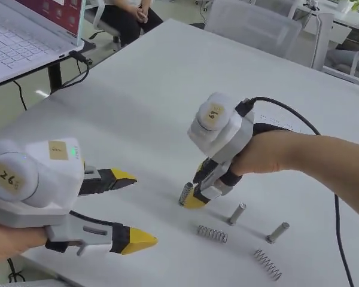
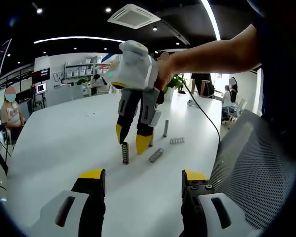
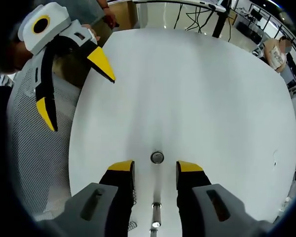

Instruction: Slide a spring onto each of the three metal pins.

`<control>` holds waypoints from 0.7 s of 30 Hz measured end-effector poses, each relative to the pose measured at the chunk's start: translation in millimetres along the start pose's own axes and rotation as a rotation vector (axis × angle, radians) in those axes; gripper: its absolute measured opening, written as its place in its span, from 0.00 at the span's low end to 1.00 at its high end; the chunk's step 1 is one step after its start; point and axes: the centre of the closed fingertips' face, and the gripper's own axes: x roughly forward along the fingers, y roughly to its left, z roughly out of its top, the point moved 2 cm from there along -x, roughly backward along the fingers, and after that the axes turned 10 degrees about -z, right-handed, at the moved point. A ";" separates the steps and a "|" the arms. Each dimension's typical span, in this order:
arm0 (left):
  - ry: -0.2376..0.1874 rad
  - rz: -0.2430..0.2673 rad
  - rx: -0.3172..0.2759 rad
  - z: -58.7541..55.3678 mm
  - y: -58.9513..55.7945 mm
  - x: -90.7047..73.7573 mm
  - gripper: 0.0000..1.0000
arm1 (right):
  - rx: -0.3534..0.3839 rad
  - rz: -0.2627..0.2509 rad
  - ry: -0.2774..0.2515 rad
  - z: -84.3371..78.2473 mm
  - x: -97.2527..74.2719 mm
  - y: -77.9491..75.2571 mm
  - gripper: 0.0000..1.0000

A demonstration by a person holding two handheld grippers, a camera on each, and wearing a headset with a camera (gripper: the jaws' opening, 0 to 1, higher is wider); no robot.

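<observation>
Nearby, loose spring (image 1: 212,233) beside upright bare pin (image 1: 237,213)

This is an open-plan office. It has a broad white tabletop (image 1: 167,89), an open laptop (image 1: 24,36), grey mesh chairs (image 1: 251,27) and wall shelves (image 2: 84,71). A ceiling air-conditioning unit (image 2: 133,16) sits among recessed lights, and there is a potted plant (image 2: 177,81) and a seated person (image 2: 11,116).
</observation>
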 end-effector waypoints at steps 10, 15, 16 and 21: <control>0.016 -0.008 0.006 2.4 -3.1 1.3 0.58 | 0.039 -0.063 -0.154 0.2 -21.0 -1.4 0.40; 0.028 -0.015 0.010 4.5 -6.0 2.6 0.58 | 0.087 -0.083 -0.208 -2.9 -32.4 0.1 0.42; 0.029 -0.017 0.011 5.5 -7.0 2.7 0.57 | 0.101 -0.084 -0.218 -4.2 -33.6 1.2 0.43; 0.034 -0.025 0.015 8.1 -13.3 4.1 0.57 | 0.140 -0.118 -0.272 -8.0 -40.0 -0.7 0.48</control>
